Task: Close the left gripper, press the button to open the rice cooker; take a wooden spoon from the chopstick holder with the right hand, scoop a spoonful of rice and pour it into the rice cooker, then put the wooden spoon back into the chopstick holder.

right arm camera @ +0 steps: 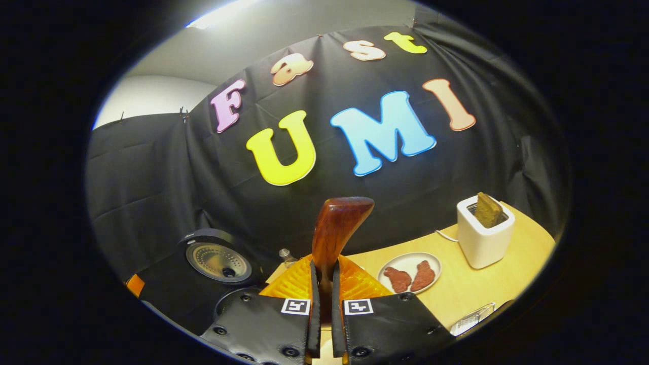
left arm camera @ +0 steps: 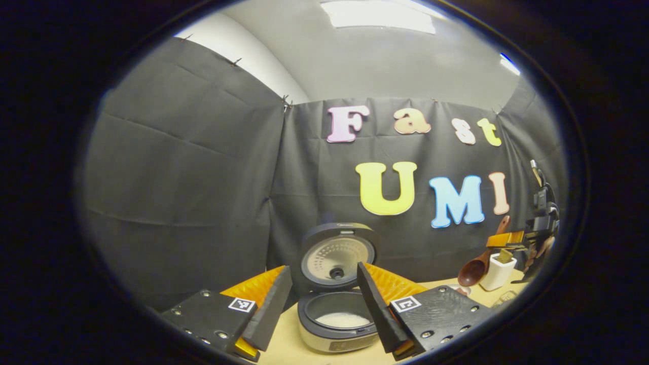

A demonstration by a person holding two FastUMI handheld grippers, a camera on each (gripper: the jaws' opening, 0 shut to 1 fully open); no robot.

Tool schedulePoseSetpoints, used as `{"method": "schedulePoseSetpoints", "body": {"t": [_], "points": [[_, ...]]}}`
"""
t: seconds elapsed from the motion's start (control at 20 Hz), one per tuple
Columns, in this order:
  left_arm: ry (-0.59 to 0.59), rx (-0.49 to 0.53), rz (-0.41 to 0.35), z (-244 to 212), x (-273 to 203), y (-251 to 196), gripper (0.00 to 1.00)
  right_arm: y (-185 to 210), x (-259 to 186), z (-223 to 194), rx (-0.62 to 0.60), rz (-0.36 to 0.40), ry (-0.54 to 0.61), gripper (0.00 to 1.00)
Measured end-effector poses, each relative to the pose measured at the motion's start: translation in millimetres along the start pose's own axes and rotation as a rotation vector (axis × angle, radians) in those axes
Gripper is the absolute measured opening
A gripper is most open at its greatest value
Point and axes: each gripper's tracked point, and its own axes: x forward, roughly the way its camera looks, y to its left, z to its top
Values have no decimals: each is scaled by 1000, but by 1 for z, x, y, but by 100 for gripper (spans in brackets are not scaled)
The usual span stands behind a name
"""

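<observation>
Left gripper gapes wide before the open rice cooker; right gripper clamps the wooden spoon handle, spoon upright.

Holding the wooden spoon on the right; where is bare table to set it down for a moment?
Bare table lies in front of the toaster, between the plate and the metal grater. It is crowded by the rice cooker, where a small bottle stands. The right gripper grips the wooden spoon.
</observation>
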Motion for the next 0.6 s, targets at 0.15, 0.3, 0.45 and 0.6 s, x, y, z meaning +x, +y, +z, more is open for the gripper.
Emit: {"method": "schedulePoseSetpoints", "body": {"t": [0.15, 0.3, 0.45, 0.6], "points": [[-4, -4, -31, 3, 1, -17, 80, -46, -20, 7, 10, -65, -20, 11], [-8, -3, -60, 4, 2, -35, 80, -69, -41, 13, 0, -129, -35, 11], [-9, -9, -85, 5, 1, -53, 80, -111, -61, 14, -6, -192, -43, 11], [-6, -11, -105, 4, 1, -67, 80, -137, -78, 7, -3, -244, -40, 11]]}}
